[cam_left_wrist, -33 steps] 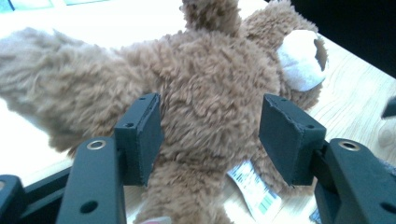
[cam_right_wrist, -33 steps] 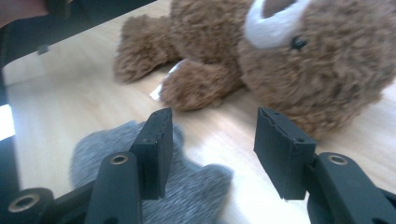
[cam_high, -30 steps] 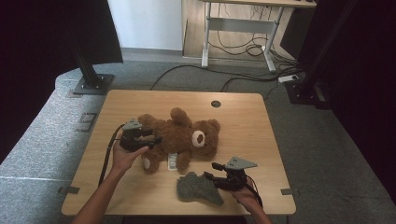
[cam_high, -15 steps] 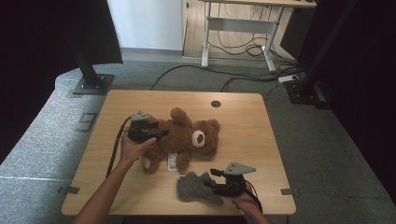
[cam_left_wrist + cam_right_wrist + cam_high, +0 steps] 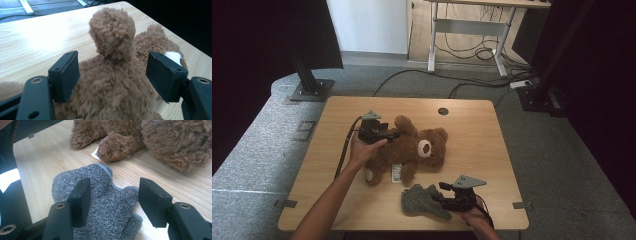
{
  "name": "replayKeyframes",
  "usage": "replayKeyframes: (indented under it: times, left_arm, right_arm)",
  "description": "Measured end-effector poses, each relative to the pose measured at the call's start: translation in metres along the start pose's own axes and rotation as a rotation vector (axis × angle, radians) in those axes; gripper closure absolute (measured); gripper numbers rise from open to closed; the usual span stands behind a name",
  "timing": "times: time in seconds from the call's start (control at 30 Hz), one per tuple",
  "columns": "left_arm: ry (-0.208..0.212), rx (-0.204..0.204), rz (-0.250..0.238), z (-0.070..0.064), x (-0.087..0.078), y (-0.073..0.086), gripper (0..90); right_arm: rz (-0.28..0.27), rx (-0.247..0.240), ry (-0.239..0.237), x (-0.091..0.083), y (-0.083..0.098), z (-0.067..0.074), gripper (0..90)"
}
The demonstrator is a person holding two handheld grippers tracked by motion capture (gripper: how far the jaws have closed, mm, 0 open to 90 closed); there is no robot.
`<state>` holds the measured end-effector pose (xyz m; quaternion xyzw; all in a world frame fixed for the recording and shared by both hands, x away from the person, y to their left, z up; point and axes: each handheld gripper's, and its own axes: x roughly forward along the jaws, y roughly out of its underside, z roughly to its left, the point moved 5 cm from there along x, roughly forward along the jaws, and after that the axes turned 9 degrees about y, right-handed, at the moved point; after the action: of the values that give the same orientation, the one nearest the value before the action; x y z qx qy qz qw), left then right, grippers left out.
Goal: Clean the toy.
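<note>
Left fingers: spread wide on the left gripper, set to either side of the teddy bear's brown body, with one plush limb rising between them.
Right fingers: spread wide on the right gripper, placed over the grey knitted cloth, nothing clamped.
Table: bare wood is seen along the left side and the far edge.
Bear: laid on its side near the table's middle.
Cloth: laid near the front edge, just beside the bear's limb.
</note>
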<state>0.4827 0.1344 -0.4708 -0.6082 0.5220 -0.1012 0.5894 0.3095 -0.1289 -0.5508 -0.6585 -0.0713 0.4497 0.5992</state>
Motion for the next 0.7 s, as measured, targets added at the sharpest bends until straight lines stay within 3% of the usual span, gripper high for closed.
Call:
replayKeyframes:
  times: [0.5, 0.7]
  left_arm:
    - [0.012, 0.004, 0.004, 0.002, 0.021, -0.017, 26.2]
    - [-0.004, -0.009, 0.014, 0.004, 0.031, -0.021, 32.4]
  right_arm:
    - [0.010, 0.001, 0.010, 0.002, 0.003, -0.003, 43.5]
    - [0.004, 0.001, 0.013, 0.000, 0.002, -0.004, 43.5]
